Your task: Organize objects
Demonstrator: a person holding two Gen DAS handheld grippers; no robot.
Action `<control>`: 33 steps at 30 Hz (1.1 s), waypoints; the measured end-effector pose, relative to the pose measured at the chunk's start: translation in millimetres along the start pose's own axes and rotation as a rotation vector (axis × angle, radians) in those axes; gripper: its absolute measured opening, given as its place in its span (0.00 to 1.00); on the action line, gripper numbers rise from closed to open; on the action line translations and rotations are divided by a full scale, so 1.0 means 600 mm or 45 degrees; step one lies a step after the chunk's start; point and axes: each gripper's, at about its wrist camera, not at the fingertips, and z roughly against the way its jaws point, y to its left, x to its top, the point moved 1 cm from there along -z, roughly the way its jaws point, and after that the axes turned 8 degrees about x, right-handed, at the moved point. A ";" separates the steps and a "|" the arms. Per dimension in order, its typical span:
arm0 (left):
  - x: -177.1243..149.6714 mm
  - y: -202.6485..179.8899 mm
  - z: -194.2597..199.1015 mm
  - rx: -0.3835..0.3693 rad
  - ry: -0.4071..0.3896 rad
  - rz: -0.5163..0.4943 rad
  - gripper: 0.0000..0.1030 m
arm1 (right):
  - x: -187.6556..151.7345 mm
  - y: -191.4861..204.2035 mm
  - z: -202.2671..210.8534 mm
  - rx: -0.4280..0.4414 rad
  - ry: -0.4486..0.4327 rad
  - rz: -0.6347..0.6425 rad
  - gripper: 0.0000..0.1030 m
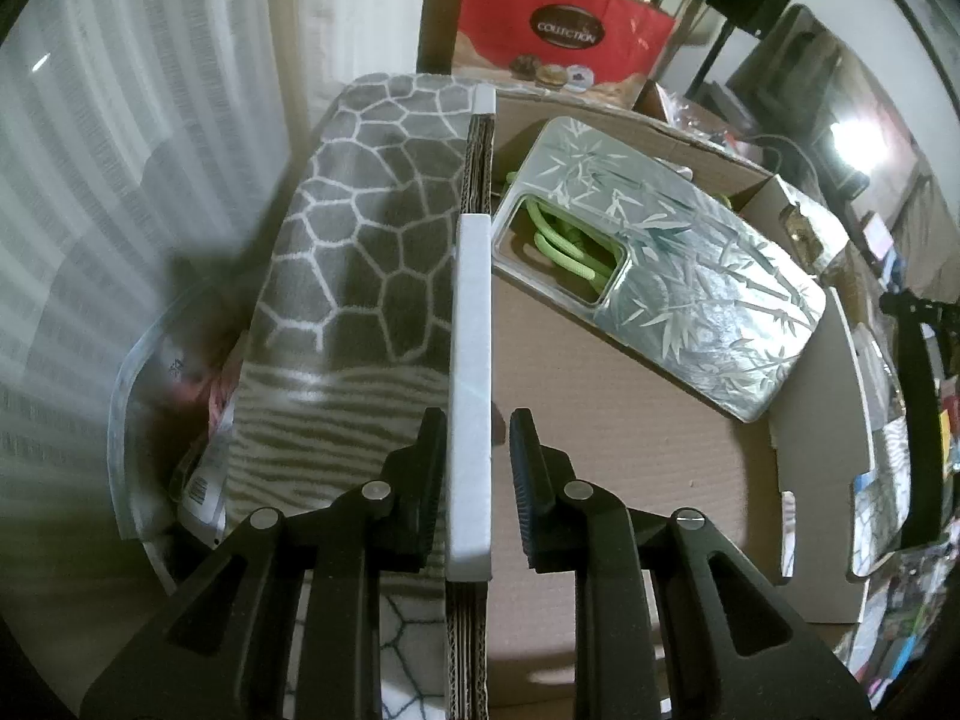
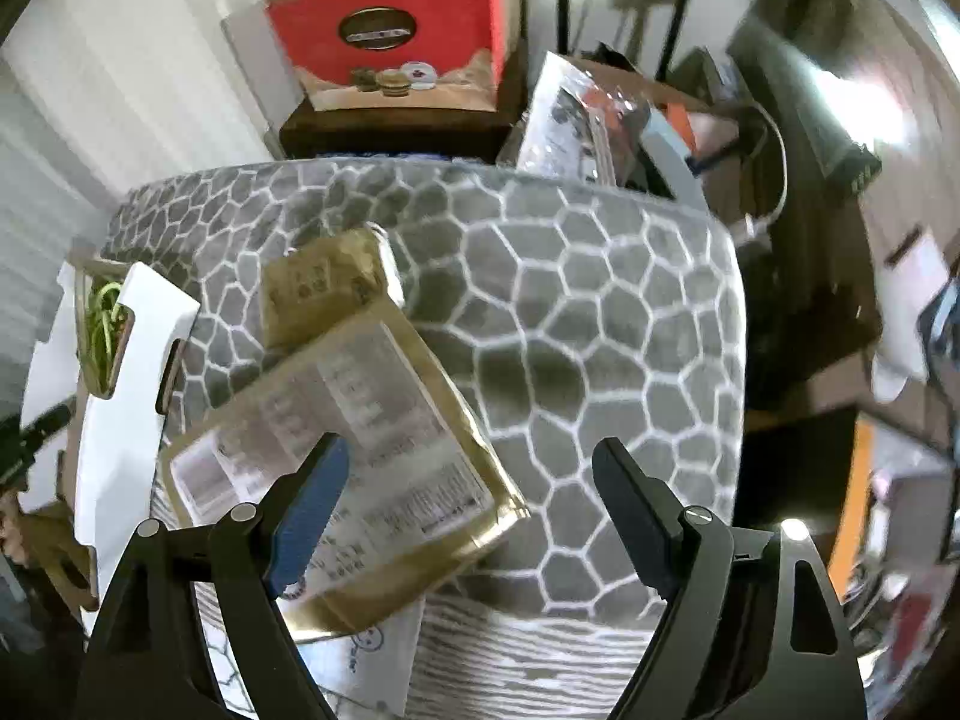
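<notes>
In the left wrist view my left gripper (image 1: 471, 468) straddles the white-edged wall (image 1: 471, 360) of a cardboard box (image 1: 600, 420); the fingers stand apart, one each side, not clamped. Inside the box lie a silver bamboo-patterned package (image 1: 690, 276) and green cords (image 1: 564, 240). A grey honeycomb-patterned mat (image 1: 360, 228) lies outside the wall. In the right wrist view my right gripper (image 2: 474, 516) is open above a gold printed pouch (image 2: 360, 444) that rests on the mat (image 2: 600, 330).
A red "Collection" box (image 1: 558, 24) stands at the back, also in the right wrist view (image 2: 390, 30). A box flap (image 2: 120, 390) shows left of the mat. Cluttered items and a shiny packet (image 2: 570, 120) lie to the right.
</notes>
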 end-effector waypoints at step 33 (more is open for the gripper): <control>-0.011 0.005 -0.005 0.010 0.035 -0.003 0.13 | -0.004 0.040 0.076 0.190 -0.241 -0.147 0.17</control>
